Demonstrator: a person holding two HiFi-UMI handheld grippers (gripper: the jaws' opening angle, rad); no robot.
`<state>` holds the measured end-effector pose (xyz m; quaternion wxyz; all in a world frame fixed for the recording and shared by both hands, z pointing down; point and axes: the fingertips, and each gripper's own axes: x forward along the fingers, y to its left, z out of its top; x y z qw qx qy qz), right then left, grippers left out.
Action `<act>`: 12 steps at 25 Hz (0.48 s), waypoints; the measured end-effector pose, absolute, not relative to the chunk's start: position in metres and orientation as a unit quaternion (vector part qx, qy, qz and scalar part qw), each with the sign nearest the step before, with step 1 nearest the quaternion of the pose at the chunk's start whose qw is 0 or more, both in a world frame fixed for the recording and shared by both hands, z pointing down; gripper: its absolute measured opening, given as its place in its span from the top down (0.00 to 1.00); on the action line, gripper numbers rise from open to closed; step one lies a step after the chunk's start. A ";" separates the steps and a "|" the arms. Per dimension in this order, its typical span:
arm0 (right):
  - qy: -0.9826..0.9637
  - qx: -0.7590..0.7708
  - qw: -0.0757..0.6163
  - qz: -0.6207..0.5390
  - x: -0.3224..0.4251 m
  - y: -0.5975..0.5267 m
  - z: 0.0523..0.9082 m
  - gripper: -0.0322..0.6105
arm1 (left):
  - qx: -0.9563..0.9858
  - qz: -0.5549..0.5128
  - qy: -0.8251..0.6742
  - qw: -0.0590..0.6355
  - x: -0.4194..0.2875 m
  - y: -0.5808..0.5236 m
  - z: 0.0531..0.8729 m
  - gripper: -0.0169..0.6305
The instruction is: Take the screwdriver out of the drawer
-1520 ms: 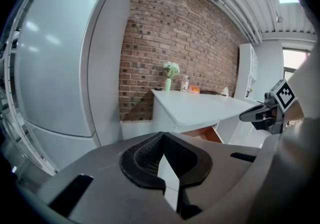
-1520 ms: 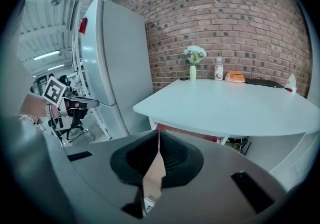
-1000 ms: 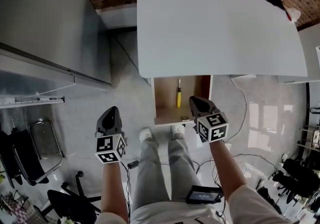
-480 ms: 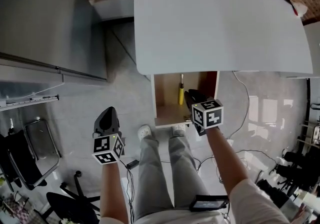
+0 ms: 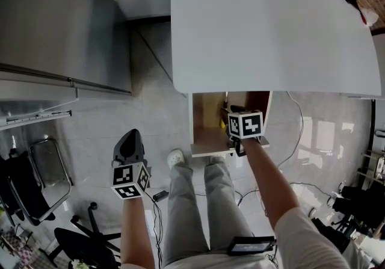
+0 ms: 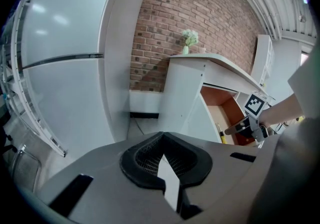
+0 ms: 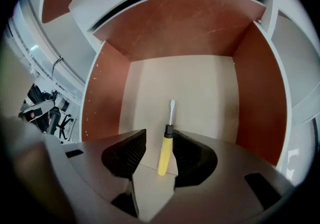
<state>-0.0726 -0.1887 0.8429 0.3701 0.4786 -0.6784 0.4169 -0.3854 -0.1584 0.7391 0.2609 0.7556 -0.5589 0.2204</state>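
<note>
The screwdriver (image 7: 164, 157), yellow-handled with a short steel blade, lies on the floor of the open wooden drawer (image 7: 107, 92) and points toward the back. My right gripper (image 7: 159, 138) points steeply down into the drawer. Its jaws have just been opening and now stand apart on either side of the handle, without gripping it. In the head view the right gripper (image 5: 233, 111) dips into the drawer (image 5: 201, 141) and covers most of the tool. My left gripper (image 5: 129, 144) hangs low over the floor at the left, shut and empty, and its pads (image 6: 162, 155) meet.
The white desk top (image 5: 271, 21) overhangs the drawer. A grey cabinet (image 5: 54, 21) stands at the left, with a dark chair (image 5: 36, 171) below it. The person's legs (image 5: 192, 201) stand right in front of the drawer. Cables run over the floor. A small vase (image 6: 187, 42) sits on the desk.
The right gripper has dropped from in front of the drawer down into it, tilted steeper, and its jaws have gone from shut to open round the screwdriver handle. The left gripper has hardly shifted.
</note>
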 end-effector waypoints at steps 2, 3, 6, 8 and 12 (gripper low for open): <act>-0.666 0.478 0.382 0.426 -0.073 -0.191 0.852 0.71 | 0.753 0.221 -0.563 0.260 -0.390 -0.161 0.738 0.97; -0.660 0.478 0.389 0.429 -0.072 -0.191 0.858 0.71 | 0.751 0.221 -0.565 0.260 -0.393 -0.162 0.737 0.97; -0.641 0.479 0.409 0.438 -0.070 -0.192 0.872 0.71 | 0.747 0.223 -0.570 0.260 -0.399 -0.162 0.736 0.97; -0.633 0.482 0.415 0.442 -0.069 -0.193 0.879 0.71 | 0.745 0.227 -0.571 0.259 -0.401 -0.160 0.736 0.97; -0.620 0.496 0.426 0.434 -0.064 -0.194 0.887 0.76 | 0.741 0.231 -0.574 0.262 -0.403 -0.157 0.738 0.97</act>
